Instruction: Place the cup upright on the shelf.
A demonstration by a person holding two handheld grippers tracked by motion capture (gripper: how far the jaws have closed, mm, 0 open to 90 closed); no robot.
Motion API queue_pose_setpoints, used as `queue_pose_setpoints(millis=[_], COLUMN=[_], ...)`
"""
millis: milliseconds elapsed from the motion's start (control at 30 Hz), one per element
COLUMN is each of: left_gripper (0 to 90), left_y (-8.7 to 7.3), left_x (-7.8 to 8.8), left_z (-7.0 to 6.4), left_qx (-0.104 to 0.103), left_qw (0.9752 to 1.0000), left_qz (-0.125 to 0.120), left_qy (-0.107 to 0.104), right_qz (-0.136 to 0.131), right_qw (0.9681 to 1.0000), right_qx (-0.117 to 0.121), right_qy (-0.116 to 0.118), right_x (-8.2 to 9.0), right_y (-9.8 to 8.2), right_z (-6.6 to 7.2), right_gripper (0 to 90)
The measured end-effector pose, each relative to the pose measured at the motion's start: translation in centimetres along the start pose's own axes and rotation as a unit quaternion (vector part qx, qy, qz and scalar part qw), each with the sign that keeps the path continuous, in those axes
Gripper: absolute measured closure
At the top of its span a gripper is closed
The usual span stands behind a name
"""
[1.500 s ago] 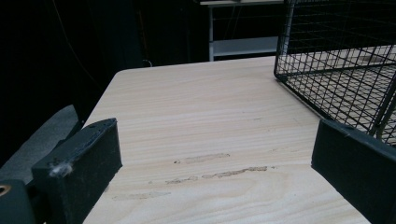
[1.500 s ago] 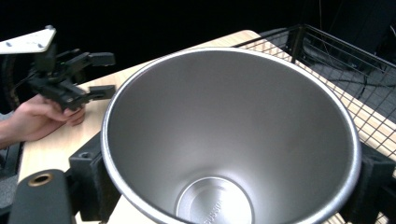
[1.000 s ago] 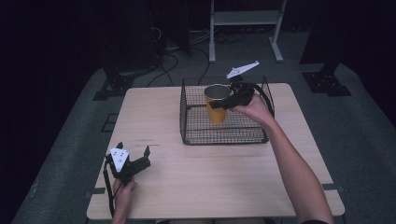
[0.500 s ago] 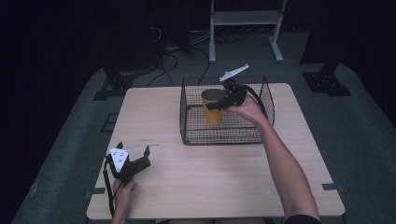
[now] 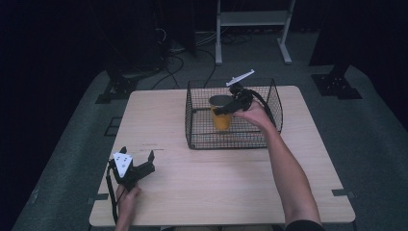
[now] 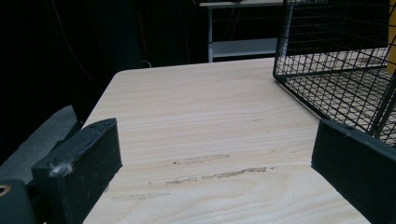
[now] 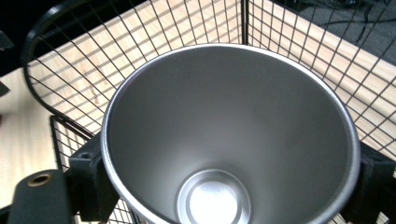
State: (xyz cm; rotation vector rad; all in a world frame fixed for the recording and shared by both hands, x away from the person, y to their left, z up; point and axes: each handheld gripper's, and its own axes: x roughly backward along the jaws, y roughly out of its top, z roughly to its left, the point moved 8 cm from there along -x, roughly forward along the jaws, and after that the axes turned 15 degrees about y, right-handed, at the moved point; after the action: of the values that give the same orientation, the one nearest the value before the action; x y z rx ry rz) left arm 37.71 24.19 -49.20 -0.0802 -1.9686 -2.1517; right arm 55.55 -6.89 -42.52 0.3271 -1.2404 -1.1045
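Note:
A yellow cup [image 5: 221,119] with a bare metal inside [image 7: 224,140] stands upright within the black wire basket [image 5: 231,144]. My right gripper [image 5: 220,110] is shut on it, one jaw on each side of the cup just below the rim [image 7: 231,189]. I cannot tell whether the cup's base touches the basket floor. My left gripper [image 5: 137,153] rests near the table's front left corner, open, with only bare wood between its jaws [image 6: 215,172]. The basket [image 6: 336,70] shows ahead and to the right of that gripper.
The light wooden table [image 5: 216,183] has open surface in front of and to the left of the basket. A white metal stand [image 5: 250,19] and cables lie on the dark floor beyond the far edge.
My right gripper has moved the cup slightly left and lower inside the basket. The left gripper has stayed where it was.

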Motion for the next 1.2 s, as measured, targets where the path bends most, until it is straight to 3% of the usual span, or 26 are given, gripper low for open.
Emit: queue_pose_setpoints(millis=[700,1200], left_gripper=[0.8,0.8], left_y=[0.0,0.0], left_x=[0.0,0.1], left_z=[-0.1,-0.1], left_qx=[-0.003,-0.005], left_qw=[1.0,1.0], left_qz=[0.0,-0.001], left_qy=[0.001,0.001], right_qz=[0.021,0.028], right_qw=[0.9993,0.9988], right_qx=[-0.013,-0.003], right_qy=[-0.028,-0.04], right_x=[-0.7,-1.0], right_y=[-1.9,-2.4], right_z=[-1.6,-1.8], right_gripper=[12.4,12.4])
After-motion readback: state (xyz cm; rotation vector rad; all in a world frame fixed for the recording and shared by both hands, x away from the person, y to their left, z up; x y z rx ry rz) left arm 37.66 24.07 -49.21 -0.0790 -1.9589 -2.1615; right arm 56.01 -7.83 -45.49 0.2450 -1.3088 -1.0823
